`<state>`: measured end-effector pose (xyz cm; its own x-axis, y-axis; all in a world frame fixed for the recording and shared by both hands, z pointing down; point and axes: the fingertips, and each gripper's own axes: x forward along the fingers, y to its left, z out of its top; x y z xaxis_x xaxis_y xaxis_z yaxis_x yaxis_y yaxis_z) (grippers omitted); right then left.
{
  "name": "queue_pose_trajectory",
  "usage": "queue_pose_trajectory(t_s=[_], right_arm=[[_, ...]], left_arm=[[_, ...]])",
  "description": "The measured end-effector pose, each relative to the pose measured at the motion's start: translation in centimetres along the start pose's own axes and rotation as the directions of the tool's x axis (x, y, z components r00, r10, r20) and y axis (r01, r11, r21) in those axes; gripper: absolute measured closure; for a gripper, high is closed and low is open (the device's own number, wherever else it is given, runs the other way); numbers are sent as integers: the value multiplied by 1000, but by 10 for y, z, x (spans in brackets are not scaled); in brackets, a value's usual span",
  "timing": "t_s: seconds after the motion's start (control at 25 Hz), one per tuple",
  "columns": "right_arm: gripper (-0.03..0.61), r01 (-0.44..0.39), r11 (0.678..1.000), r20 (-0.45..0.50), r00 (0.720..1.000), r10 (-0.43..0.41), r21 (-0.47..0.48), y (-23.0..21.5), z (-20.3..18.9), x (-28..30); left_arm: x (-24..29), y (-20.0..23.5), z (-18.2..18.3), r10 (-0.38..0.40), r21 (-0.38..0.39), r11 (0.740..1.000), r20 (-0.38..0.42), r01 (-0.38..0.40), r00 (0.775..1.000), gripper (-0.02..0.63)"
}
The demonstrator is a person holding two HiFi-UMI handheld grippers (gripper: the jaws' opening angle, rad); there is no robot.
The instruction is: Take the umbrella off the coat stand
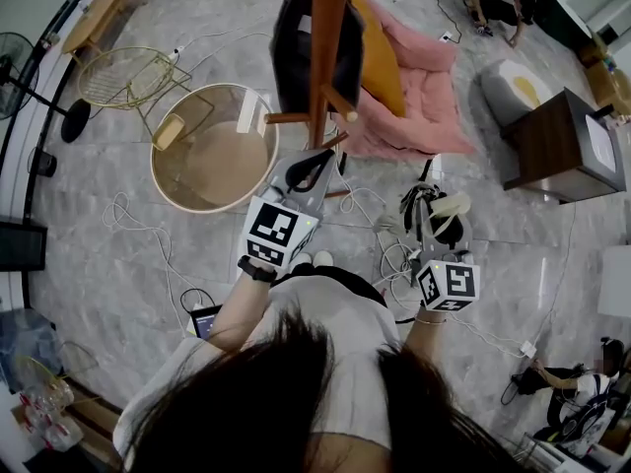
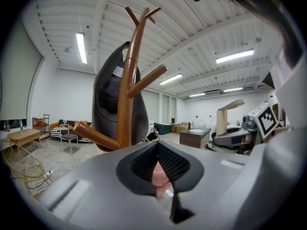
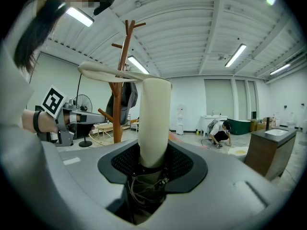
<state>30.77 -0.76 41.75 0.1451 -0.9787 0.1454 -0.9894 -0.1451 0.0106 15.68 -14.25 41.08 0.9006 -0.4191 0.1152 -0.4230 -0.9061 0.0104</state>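
Right claw (image 3: 153,169) pinched the cream umbrella (image 3: 154,121), long axis upright; coat stand (image 3: 121,90) stood well apart to its left, nearer the left claw (image 2: 158,163), which was pressed together and empty.

We saw bright, even light from ceiling tubes (image 2: 80,47) above the left gripper (image 2: 159,169); fisheye edges bent and darkened, its near jaws perhaps slightly blurred.

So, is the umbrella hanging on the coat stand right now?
No, the right claw grips the umbrella by its cream handle, and the coat stand stands apart behind it, to the left.
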Motion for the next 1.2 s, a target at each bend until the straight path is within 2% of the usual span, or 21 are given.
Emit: queue_pose_trajectory(t_s=[1.2], right_arm=[[426, -29, 999, 7, 1000, 29, -21, 12, 10, 13]], left_arm=[[-6, 14, 1, 11, -5, 1000, 15, -10, 1000, 555]])
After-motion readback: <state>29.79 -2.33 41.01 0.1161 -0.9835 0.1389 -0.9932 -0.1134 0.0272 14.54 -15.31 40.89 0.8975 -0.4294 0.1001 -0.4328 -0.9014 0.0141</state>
